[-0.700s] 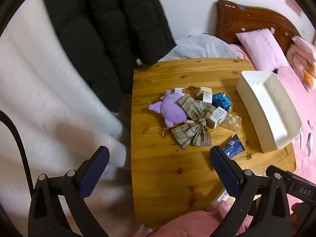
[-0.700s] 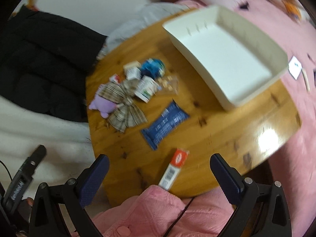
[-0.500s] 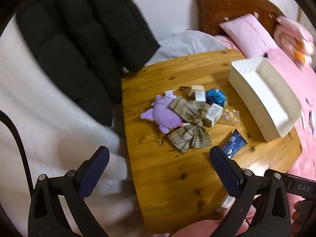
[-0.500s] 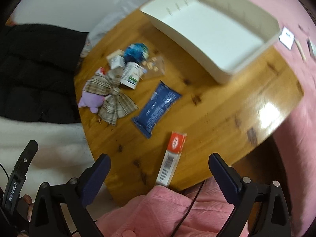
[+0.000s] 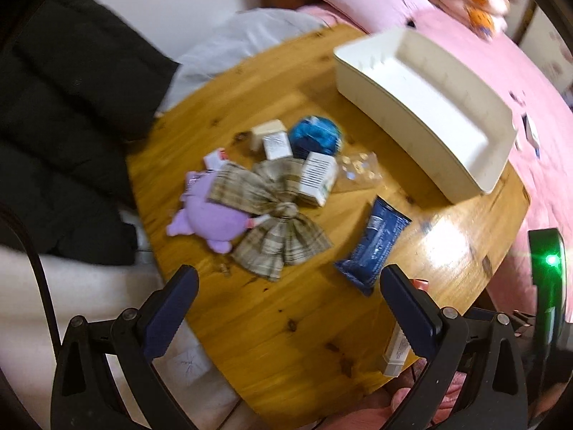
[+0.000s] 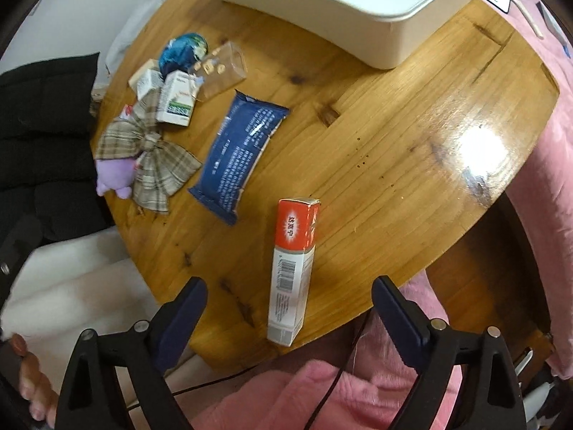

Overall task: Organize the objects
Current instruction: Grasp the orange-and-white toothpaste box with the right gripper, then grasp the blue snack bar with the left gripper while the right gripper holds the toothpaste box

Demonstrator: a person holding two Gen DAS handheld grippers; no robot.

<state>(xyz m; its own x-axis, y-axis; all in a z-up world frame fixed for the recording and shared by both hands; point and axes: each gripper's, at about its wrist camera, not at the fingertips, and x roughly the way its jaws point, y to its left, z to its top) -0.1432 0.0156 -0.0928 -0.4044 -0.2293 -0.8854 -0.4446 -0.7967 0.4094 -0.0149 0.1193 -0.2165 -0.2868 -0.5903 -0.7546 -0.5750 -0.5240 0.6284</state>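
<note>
On the wooden table [image 5: 279, 308] lies a heap: a purple plush [image 5: 211, 220], a plaid bow [image 5: 272, 215], small white boxes [image 5: 317, 179], a blue ball [image 5: 315, 136] and a clear bag [image 5: 360, 172]. A dark blue packet [image 5: 376, 243] [image 6: 238, 152] lies beside the heap. A red-and-white long box [image 6: 293, 268] rests near the table's front edge. My left gripper [image 5: 286, 308] hangs open above the table's near part, holding nothing. My right gripper [image 6: 286, 319] stands open just short of the long box, nothing between its fingers.
A white tray [image 5: 426, 107] [image 6: 358, 3] sits at the table's far right. A black jacket [image 5: 64, 114] hangs at the left. A pink bed [image 5: 501, 53] with a pillow lies behind. A pink sleeve [image 6: 322, 394] is below the right gripper.
Both grippers have come closer to the table and swung rightward. The right view has dropped toward the red-and-white box, which now lies close before its open fingers. No object has moved.
</note>
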